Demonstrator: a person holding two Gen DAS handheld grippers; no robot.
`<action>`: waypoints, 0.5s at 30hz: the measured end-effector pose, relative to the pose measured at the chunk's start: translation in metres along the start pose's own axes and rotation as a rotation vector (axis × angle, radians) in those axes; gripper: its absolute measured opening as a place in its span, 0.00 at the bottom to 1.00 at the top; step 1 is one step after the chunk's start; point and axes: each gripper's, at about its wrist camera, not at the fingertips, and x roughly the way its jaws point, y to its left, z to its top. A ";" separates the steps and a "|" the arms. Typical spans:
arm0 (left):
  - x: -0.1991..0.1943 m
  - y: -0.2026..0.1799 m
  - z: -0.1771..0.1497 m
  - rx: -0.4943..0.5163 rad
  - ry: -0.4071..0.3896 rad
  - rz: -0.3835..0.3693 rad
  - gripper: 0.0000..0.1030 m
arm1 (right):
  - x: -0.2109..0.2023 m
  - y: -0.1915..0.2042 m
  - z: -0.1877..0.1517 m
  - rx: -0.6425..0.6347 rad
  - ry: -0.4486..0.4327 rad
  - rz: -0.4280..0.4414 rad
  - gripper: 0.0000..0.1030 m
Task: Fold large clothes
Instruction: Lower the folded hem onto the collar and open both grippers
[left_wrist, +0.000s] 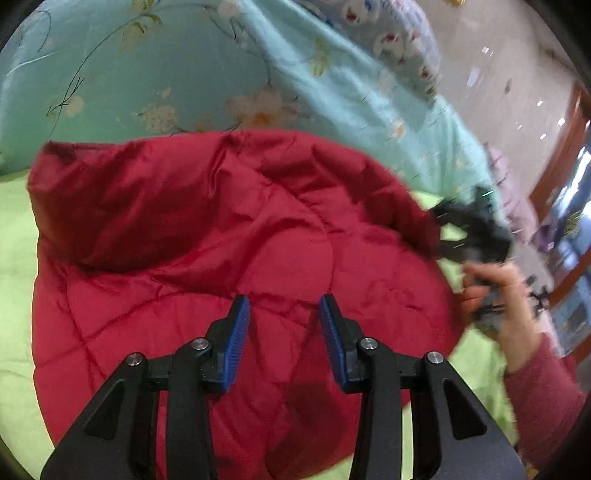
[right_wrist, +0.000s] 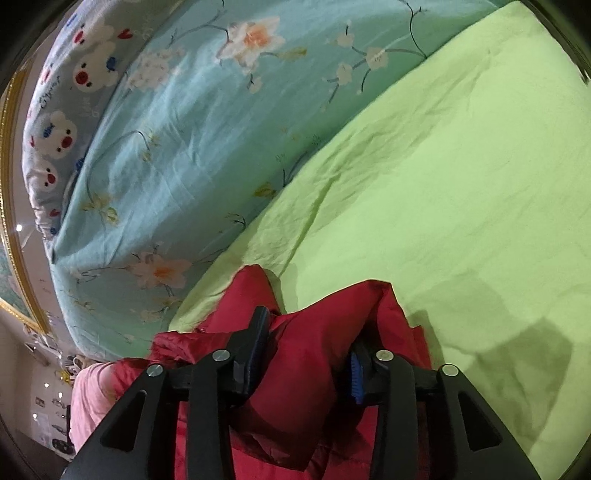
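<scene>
Two hand-held grippers work over one red jacket (left_wrist: 221, 236), which lies spread on the green sheet (right_wrist: 461, 166) of a bed, its quilted panels creased and one edge folded over on top.

The left hand-held gripper (left_wrist: 284, 314) hovers above the middle of the jacket. Its blue pads (left_wrist: 236, 339) stand apart with nothing between them: released.

The right hand-held gripper (right_wrist: 306, 343) sits at the jacket's edge. A raised fold of red fabric passes between its fingers, which stand apart; whether the pads press on the fabric cannot be told. In the left wrist view this gripper and the hand (left_wrist: 495, 295) holding it appear blurred at the jacket's right edge.

A blue floral quilt (right_wrist: 177, 147) lies bunched beside the sheet, beyond the jacket.
</scene>
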 end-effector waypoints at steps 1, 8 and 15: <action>0.005 0.002 -0.002 -0.002 0.013 0.016 0.36 | -0.006 0.000 0.002 -0.002 -0.002 0.000 0.43; 0.023 0.022 0.001 -0.071 0.042 0.063 0.36 | -0.059 0.012 -0.003 -0.117 -0.115 -0.076 0.61; -0.003 0.001 -0.012 -0.056 0.008 0.058 0.36 | -0.061 0.051 -0.067 -0.365 -0.001 -0.031 0.61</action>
